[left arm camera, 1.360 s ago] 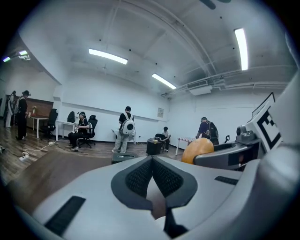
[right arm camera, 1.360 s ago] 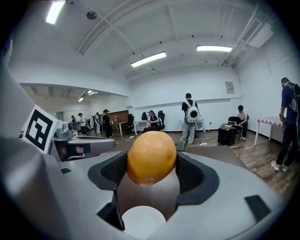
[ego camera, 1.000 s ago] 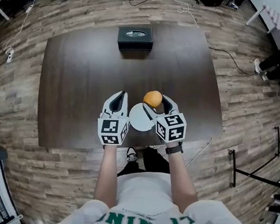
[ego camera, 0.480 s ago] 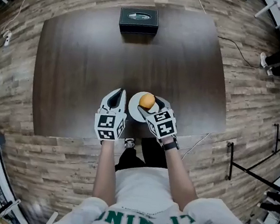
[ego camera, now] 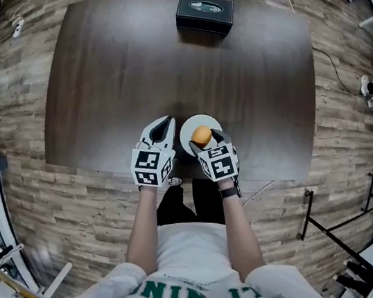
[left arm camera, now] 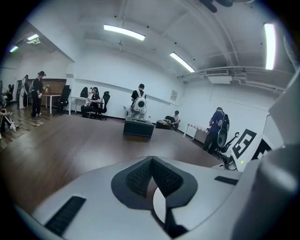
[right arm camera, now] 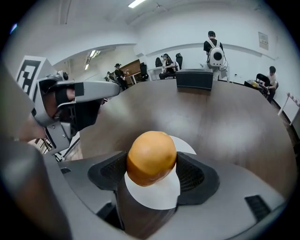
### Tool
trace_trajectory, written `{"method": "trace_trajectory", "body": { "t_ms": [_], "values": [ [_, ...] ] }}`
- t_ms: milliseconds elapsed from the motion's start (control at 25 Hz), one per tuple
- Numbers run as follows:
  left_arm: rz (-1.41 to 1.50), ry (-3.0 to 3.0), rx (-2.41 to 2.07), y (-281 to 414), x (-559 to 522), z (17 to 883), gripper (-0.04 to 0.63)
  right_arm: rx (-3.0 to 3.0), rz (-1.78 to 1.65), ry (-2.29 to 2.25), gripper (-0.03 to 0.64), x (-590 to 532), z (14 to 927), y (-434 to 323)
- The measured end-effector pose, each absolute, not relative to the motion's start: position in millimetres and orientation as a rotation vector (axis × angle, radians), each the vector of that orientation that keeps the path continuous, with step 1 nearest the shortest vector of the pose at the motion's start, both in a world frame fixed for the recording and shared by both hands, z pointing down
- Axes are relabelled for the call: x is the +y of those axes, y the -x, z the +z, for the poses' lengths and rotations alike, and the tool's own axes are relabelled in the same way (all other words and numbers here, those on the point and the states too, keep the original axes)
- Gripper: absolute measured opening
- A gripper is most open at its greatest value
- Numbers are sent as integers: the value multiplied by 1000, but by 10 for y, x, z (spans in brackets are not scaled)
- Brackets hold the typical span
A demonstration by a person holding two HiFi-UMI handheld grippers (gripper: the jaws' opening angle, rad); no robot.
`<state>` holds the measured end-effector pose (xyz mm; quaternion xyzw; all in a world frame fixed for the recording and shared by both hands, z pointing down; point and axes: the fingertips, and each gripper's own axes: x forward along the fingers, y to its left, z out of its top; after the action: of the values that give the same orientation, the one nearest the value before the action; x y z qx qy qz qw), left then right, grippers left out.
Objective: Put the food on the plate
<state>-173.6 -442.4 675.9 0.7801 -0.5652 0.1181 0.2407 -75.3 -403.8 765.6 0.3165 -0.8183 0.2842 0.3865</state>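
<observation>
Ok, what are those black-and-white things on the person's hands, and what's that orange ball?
Those are tongs, one in each of a person's hands. One picture comes from a camera on the person's head, looking down; the other two from cameras riding on the tongs. On the brown table are a white plate and, far away, a black box. The right tongs squeeze a round orange food over the plate. The left tongs are shut and empty.

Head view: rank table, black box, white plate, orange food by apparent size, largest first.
1. The table, by far the largest.
2-3. The black box and the white plate look about alike. The box is farther from the camera and the plate is partly covered, so I won't rank them.
4. The orange food, smallest.
</observation>
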Motion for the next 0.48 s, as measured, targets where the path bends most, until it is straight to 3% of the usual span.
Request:
{"method": "trace_trajectory", "body": {
  "t_ms": [480],
  "values": [
    [386,-2132,-1527,1714,-4362,6809,11,-2016,817,-761,351,-4071,7910,855]
  ]
}}
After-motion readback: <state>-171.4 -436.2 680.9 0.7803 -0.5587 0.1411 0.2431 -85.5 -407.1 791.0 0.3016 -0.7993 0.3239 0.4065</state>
